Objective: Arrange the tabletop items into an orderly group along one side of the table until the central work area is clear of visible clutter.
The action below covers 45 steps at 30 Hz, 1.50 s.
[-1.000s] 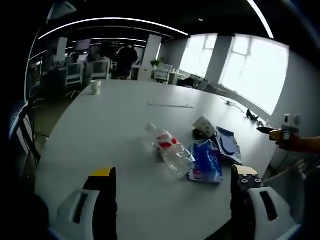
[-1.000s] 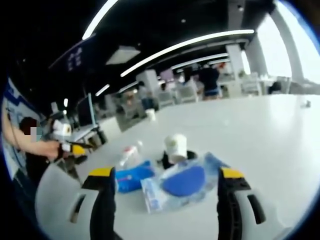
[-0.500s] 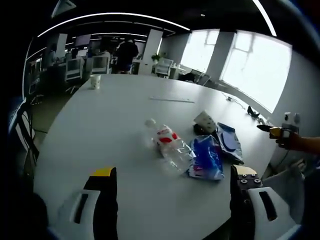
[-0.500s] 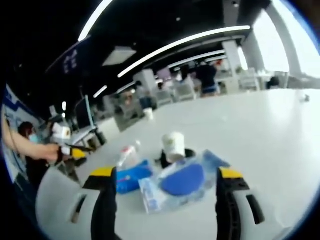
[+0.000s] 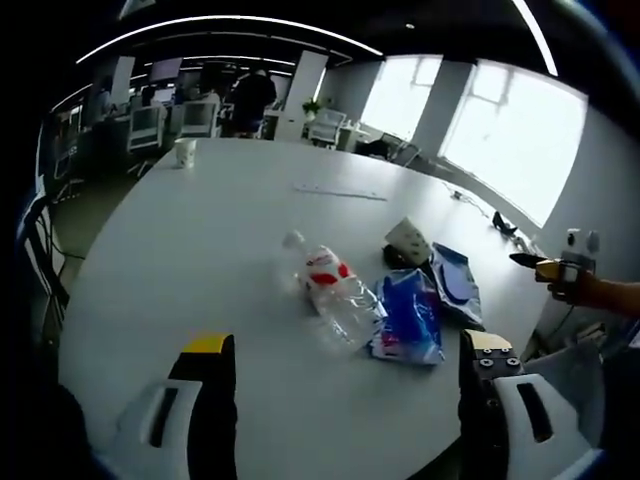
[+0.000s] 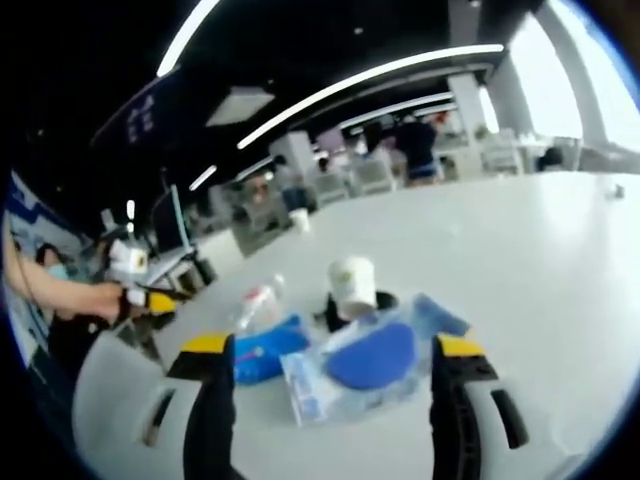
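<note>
1. White tabletop (image 5: pixel 180 260) carries a clutter cluster: bottle (image 5: pixel 335 295), blue packet (image 5: pixel 412 318), paper cup (image 6: pixel 352 285) (all near one edge).
2. Left gripper (image 5: pixel 340 385) and right gripper (image 6: pixel 325 385) hover with fingers wide, holding nothing.

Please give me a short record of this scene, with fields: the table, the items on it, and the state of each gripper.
table: white table, round near edge
items: clear plastic bottle lying on its side; blue packet beside it; clear bag with blue contents; white roll on a dark base; paper cup far off
grouping: bottle, packets and roll close together, cup apart
left gripper: open, holding nothing
right gripper: open, holding nothing, facing the clear bag
</note>
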Each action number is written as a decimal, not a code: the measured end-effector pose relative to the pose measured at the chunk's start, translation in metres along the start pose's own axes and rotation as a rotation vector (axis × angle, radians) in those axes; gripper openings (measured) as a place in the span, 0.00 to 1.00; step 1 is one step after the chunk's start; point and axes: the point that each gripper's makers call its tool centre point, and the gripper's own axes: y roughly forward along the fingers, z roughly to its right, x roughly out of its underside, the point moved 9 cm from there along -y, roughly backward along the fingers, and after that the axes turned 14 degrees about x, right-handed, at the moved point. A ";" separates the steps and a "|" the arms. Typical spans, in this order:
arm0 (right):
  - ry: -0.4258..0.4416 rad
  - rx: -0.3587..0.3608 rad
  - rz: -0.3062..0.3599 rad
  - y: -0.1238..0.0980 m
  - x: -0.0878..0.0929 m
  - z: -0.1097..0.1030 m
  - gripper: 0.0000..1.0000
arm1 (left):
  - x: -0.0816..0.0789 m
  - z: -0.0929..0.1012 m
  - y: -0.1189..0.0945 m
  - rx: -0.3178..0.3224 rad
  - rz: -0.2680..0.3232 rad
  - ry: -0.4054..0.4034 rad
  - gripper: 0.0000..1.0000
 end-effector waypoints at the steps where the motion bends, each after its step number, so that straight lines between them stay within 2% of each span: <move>1: 0.001 0.000 -0.001 0.000 0.000 0.000 0.78 | -0.001 0.000 0.001 0.002 0.000 0.000 0.91; 22: -0.026 0.001 -0.068 0.003 0.002 -0.007 0.74 | -0.012 -0.007 0.032 -0.004 0.009 -0.078 0.87; 31: -0.033 0.004 -0.093 0.012 0.003 -0.012 0.74 | -0.013 -0.011 0.043 -0.018 0.023 -0.129 0.87; 37: -0.047 -0.010 -0.121 0.018 0.008 -0.017 0.74 | -0.012 -0.008 0.052 -0.007 0.005 -0.125 0.87; 45: -0.055 -0.013 -0.139 0.026 0.007 -0.016 0.74 | -0.020 -0.013 0.057 -0.012 0.009 -0.138 0.86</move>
